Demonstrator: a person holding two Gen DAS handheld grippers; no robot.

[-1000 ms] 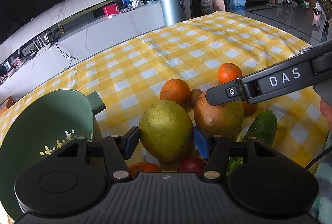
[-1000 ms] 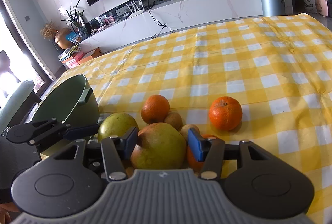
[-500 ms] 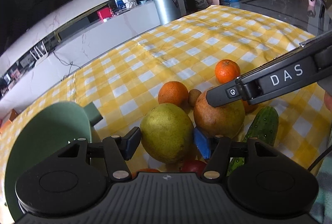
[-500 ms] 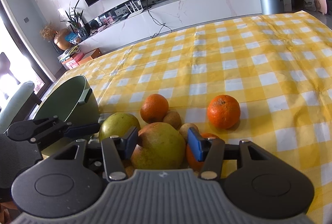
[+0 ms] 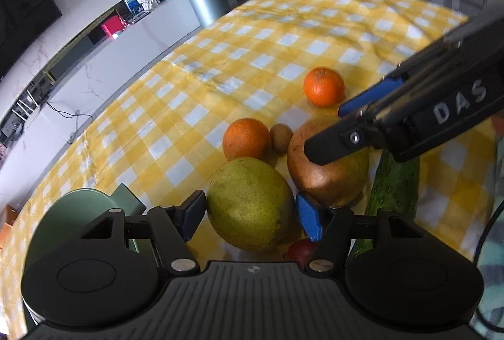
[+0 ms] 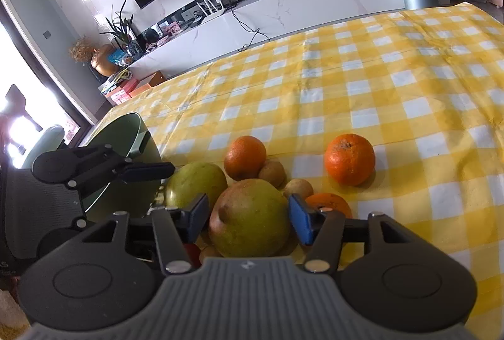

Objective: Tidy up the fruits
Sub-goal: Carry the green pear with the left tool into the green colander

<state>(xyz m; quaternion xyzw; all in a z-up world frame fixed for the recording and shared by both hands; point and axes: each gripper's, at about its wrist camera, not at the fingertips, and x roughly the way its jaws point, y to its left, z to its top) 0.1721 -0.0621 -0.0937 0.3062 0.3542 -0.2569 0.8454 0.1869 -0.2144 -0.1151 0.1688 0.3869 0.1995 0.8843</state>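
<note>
Your green colander (image 5: 85, 207) sits on the yellow checked tablecloth (image 5: 283, 34) just left of the pear (image 5: 250, 203), a handle sticking out toward the fruit; what its inside holds cannot be told, since your left gripper (image 5: 250, 215) covers most of it in one view and only its outer wall (image 6: 126, 144) faces the other camera. All the fruit you can see lies on the cloth, not in the colander. The pear touches the pomegranate (image 5: 327, 163) on its right, with an orange (image 5: 246, 139) and a small kiwi (image 5: 281, 137) just behind the pear, a second orange (image 5: 323, 86) farther back and apart from the cluster, a cucumber (image 5: 395, 189) lying beyond the pomegranate on the right, and a dark red fruit (image 5: 300, 248) tucked low beside the pear, partly hidden. Your left gripper tilts down over the pear, its jaws opening, the pear between the pads with the left pad just clear of the skin and the right pad close against it. Your right gripper (image 6: 249, 217) slants down over the pomegranate (image 6: 250, 218) beside the pear (image 6: 195, 184), jaws opening too, with a gap on both sides of that fruit. Another orange (image 6: 329, 203) and a pale small fruit (image 6: 299, 187) sit just beyond the pomegranate from the pear
</note>
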